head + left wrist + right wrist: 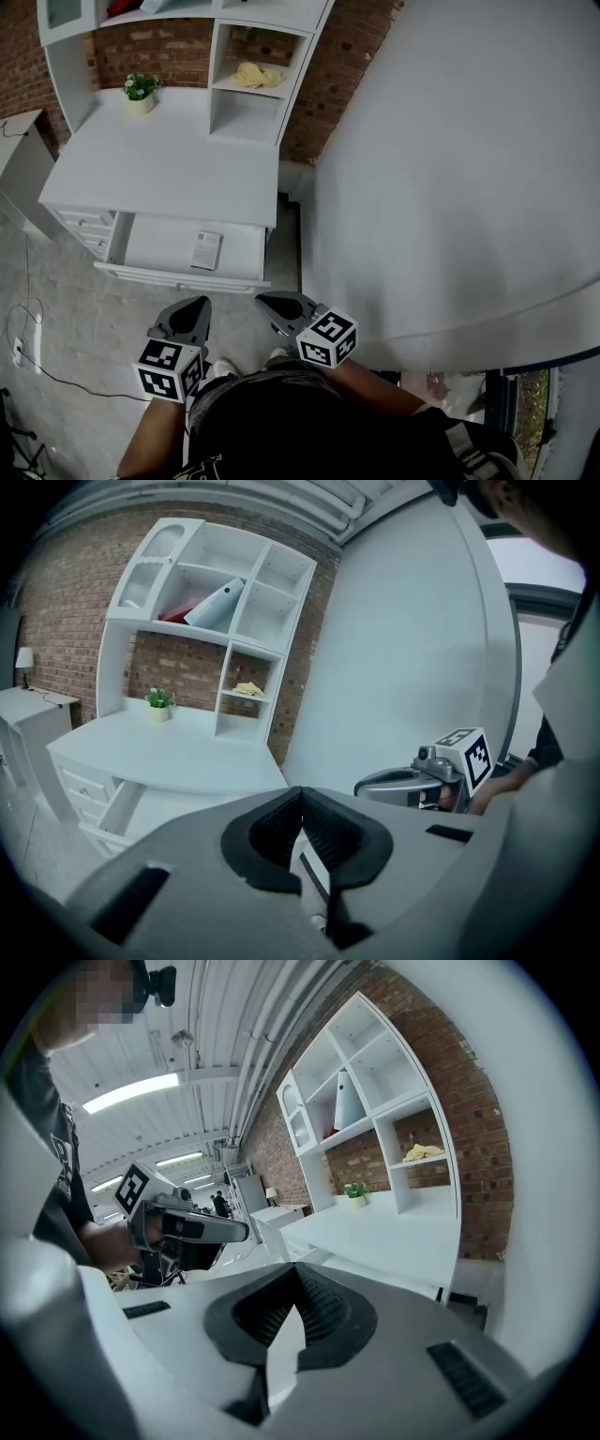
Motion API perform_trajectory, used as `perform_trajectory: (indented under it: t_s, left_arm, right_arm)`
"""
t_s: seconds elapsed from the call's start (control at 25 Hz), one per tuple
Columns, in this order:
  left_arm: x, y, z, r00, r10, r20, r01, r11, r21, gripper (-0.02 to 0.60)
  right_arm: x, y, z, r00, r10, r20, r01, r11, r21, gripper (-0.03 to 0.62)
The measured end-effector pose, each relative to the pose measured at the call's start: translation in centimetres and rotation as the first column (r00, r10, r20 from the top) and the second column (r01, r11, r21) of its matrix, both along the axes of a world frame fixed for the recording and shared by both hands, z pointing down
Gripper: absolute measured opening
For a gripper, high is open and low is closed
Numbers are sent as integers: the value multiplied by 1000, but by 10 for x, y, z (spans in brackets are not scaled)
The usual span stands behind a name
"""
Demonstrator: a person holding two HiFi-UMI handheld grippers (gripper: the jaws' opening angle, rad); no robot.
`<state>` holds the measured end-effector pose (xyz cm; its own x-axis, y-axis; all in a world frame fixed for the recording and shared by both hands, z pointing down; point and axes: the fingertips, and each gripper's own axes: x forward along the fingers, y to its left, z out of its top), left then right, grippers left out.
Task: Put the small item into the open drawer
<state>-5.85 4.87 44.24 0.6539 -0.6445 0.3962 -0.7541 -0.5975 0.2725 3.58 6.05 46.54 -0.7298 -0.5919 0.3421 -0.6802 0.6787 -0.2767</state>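
Brick wall backs a white bench with a shelf unit standing on its far edge. A potted plant sits on the bench top, and a yellow cloth lies in one of the cubbies. A large white curved wall fills the right of the head view.

Under the bench top the open drawer is pulled out toward the person. The small item, a flat white printed card, lies inside it toward the right side, on the drawer bottom.

Both hands are held low, close to the person's torso, over the grey floor just short of the drawer front. The left tool and the right tool sit side by side, near each other but apart, their tips aimed at the drawer and tipped slightly downward, with the marker cubes at the rear nearest the body. The forearms reach in from the bottom of the head view.

Seen along its own length, the left tool has its ribbed pads pressed together with nothing between them. The right tool likewise has its pads closed on each other and carries nothing.
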Motion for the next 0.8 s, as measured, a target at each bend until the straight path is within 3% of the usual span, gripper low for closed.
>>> perform_trajectory:
  t_s: [0.8]
  left_arm:
    - [5, 4, 1, 1000, 6, 20, -6, 1000, 3, 17]
  right_arm:
    - [0, 3, 4, 1000, -17, -3, 17, 1000, -14, 3]
